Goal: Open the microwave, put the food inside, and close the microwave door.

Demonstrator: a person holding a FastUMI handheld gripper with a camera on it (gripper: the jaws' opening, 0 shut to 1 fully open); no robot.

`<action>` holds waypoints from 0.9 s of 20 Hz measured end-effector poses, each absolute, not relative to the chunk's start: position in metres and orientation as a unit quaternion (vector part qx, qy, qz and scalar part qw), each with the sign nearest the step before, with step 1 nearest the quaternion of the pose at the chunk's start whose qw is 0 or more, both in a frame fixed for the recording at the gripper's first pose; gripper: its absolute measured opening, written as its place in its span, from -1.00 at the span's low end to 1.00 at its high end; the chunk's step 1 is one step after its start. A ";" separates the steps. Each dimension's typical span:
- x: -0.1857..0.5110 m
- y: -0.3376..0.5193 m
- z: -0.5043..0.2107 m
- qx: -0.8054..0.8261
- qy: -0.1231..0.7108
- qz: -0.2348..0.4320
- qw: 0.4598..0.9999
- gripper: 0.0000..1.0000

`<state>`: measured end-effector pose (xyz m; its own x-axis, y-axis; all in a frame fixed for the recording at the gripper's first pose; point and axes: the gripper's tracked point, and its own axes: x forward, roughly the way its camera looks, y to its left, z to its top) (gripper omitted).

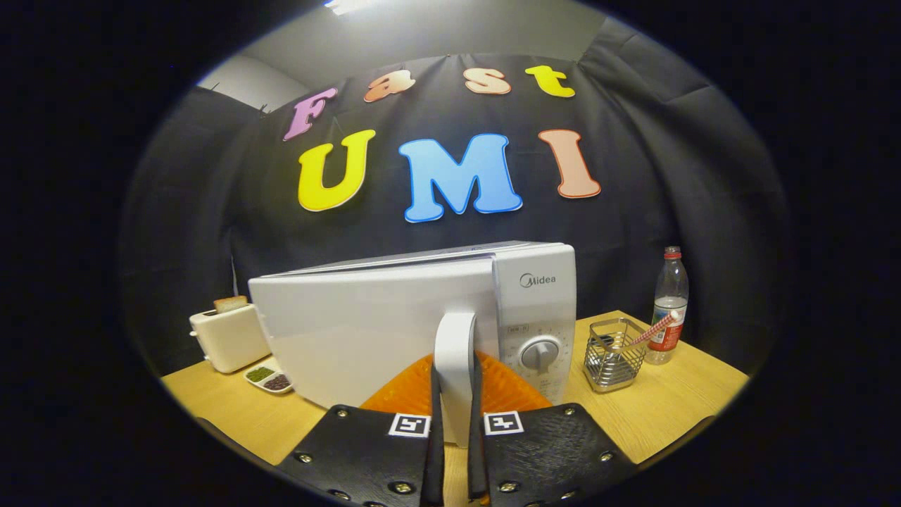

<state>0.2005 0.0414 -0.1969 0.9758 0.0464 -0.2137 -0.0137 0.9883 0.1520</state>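
At the bottom centre of the frame the gripper (455,394) has its jaws pinching the microwave door's upright handle (455,352). The microwave (394,317) fills the middle, on the worktop (676,401), door partly swung out. A toaster (227,336) stands at left, wire basket (614,355) and bottle (669,304) at right.

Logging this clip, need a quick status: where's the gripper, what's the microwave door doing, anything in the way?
Gripper shut on door handle. Microwave door looks slightly ajar, no food inside yet. Wire basket and bottle off to the side, path clear.
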 end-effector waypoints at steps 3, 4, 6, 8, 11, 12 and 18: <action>0.151 0.078 -0.189 0.067 0.102 0.070 0.990 -0.74; 0.140 0.089 -0.189 0.067 0.099 0.084 0.989 -0.74; 0.121 0.109 -0.186 0.070 0.094 0.102 0.988 -0.74; 0.102 0.133 -0.182 0.073 0.092 0.121 0.986 -0.74; 0.073 0.181 -0.176 0.079 0.077 0.157 0.981 -0.75; 0.064 0.198 -0.176 0.080 0.074 0.167 0.980 -0.75; 0.042 0.263 -0.174 0.022 0.013 0.066 0.997 -0.75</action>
<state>0.0424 0.2629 -0.1738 0.9909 0.1322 -0.0233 -0.1311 0.9903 0.0463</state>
